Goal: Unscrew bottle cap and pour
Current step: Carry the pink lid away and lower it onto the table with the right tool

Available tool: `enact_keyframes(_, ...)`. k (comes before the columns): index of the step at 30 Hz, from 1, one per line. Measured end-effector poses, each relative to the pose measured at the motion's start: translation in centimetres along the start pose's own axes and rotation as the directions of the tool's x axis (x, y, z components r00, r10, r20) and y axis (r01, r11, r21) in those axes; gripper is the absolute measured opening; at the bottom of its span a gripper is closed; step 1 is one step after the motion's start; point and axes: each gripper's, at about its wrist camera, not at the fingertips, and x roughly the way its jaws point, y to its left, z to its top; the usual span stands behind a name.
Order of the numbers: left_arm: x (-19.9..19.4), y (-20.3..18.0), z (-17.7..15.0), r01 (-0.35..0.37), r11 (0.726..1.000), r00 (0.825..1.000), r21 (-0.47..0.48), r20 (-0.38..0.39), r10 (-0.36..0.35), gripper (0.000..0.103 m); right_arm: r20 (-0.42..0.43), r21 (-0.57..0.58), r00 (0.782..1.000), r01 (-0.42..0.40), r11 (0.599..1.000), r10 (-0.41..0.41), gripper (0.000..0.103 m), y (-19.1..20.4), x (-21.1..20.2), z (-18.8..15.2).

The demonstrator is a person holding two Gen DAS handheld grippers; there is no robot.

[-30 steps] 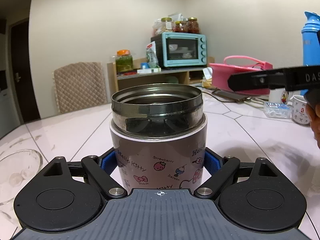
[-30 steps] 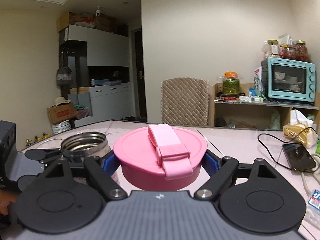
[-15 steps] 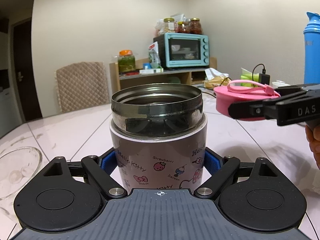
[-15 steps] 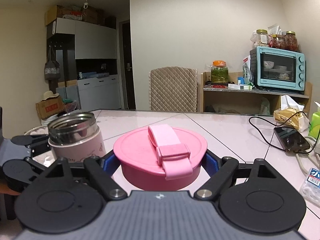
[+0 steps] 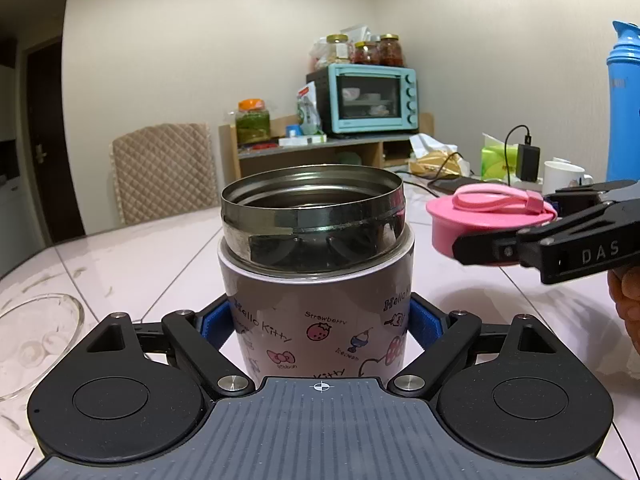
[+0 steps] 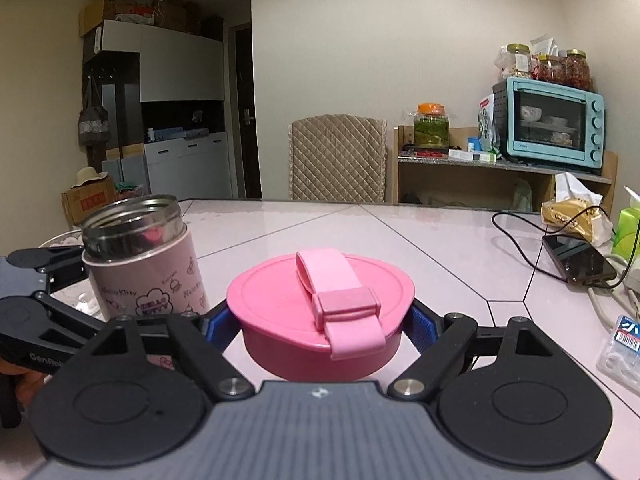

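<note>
Left claw (image 5: 320,320) pinches one open flask (image 5: 316,276) upright on the bench (image 5: 132,252), while right claw (image 6: 320,320) pinches its one pink cap (image 6: 320,304) apart to its right.

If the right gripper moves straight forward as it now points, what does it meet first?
Probably nothing close: the right gripper, shut on the pink cap, faces bare table, then the chair. Depth is uncertain.

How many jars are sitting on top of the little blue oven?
3 jars on the oven: a pale one at the left, a red one in the middle, another red one at the right. Bags behind might hide more.
</note>
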Motion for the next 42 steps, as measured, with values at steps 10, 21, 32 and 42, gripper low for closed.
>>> enact_keyframes(10,-0.1,0.0,0.0,-0.013,1.0,1.0,0.011,-0.002,0.013,0.092,-0.024,-0.001,1.0,0.008,1.0,-0.008,0.085,0.5,0.4,-0.5)
enact_keyframes(21,0.0,-0.1,0.1,-0.019,1.0,1.0,0.024,-0.024,0.019,0.093,-0.049,0.002,0.999,0.014,1.0,-0.014,0.085,0.7,0.8,-1.0)
enact_keyframes(32,-0.3,-0.1,-0.2,-0.012,1.0,0.999,0.025,-0.052,0.013,0.096,-0.088,0.002,0.996,0.018,1.0,-0.018,0.085,1.3,1.3,-1.5)
enact_keyframes(42,-0.8,0.0,-0.4,-0.01,1.0,0.998,0.011,-0.062,0.011,0.097,-0.144,-0.023,0.989,0.027,0.999,-0.03,0.085,1.9,1.9,-1.8)
